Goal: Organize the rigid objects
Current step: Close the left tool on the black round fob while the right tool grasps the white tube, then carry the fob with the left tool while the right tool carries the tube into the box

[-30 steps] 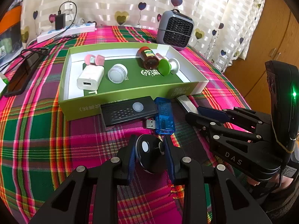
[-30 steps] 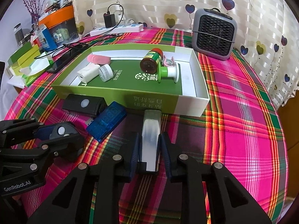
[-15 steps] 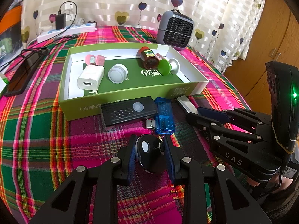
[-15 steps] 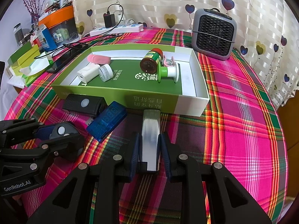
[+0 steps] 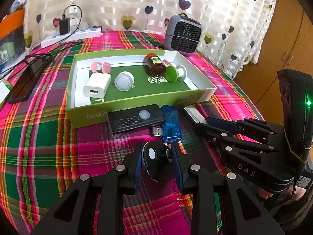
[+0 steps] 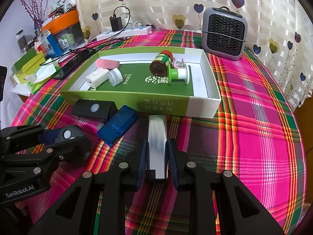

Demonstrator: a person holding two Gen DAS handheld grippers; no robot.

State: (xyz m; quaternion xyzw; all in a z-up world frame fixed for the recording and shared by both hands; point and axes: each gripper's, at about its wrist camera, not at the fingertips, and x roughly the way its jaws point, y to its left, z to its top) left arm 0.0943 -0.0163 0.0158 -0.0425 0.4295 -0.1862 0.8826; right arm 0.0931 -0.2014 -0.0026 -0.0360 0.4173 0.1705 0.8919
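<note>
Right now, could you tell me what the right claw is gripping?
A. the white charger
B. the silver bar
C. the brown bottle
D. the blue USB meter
B: in the right wrist view the right claw has its pads pressed on both sides of the silver bar, which lies on the cloth in front of the green box.

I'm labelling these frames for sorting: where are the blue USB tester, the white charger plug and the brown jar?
Blue USB tester (image 6: 117,126), right wrist view, on its clear top face.
White charger plug (image 5: 96,85), left wrist view, on its upper side.
Brown jar (image 6: 159,65), right wrist view, on its round base.
</note>
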